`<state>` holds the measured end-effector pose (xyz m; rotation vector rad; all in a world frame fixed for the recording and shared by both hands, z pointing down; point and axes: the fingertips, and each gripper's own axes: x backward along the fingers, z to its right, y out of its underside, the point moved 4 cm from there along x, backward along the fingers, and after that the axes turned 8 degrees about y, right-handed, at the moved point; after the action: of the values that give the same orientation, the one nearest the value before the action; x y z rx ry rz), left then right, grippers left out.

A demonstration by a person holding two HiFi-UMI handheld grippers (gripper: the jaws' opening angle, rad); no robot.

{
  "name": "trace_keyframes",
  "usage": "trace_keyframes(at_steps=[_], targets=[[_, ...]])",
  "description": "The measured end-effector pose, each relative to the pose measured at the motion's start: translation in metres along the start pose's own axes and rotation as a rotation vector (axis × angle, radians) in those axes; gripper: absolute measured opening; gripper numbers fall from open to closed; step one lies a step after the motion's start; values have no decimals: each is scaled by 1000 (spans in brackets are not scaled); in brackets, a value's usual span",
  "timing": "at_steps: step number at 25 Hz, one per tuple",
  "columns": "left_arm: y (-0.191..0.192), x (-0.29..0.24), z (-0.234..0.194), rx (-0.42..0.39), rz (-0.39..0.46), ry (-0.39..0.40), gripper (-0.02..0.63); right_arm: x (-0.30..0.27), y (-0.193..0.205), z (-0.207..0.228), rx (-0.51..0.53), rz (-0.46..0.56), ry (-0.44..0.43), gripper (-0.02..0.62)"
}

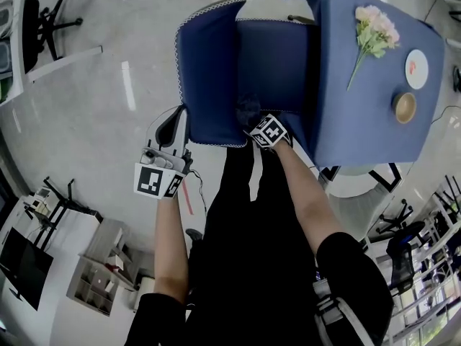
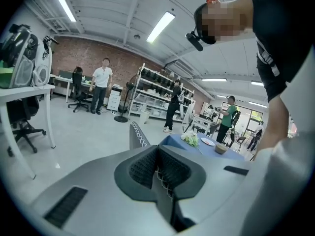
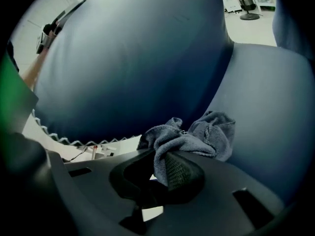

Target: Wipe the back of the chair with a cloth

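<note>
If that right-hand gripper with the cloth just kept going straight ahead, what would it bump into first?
The grey cloth clamped in the right gripper leads, and it would press into the blue chair, seemingly near the crease between its two padded panels. Depth is hard to judge.

The chair (image 1: 209,63) is blue upholstery with white zigzag trim; one trimmed edge is clamped in the left gripper (image 2: 161,176). The grey-blue cloth (image 3: 197,134), bunched and crumpled, is pinched in the right gripper (image 3: 160,171) by the seam between the chair's two padded panels.
</note>
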<state>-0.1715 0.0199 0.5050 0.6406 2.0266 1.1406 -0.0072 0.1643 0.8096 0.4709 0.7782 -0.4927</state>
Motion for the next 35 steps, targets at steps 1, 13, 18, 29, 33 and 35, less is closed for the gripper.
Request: trace_keyframes(at_steps=[1, 13, 18, 29, 33, 35], targets=[[-1, 0, 1, 18, 1, 1, 25, 8, 0, 1, -3, 2, 10, 58], [-53, 7, 32, -9, -17, 51, 25, 119, -32, -18, -7, 135, 112, 58], [-81, 19, 56, -46, 0, 82, 25, 175, -54, -41, -27, 269, 117, 58], [-99, 84, 101, -124, -20, 109, 25, 252, -72, -117, 132, 394, 141, 58], [-99, 114, 116, -126, -8, 111, 25, 273, -80, -157, 215, 457, 151, 58], [-98, 127, 122, -126, -6, 123, 25, 281, -82, -178, 255, 483, 167, 60]])
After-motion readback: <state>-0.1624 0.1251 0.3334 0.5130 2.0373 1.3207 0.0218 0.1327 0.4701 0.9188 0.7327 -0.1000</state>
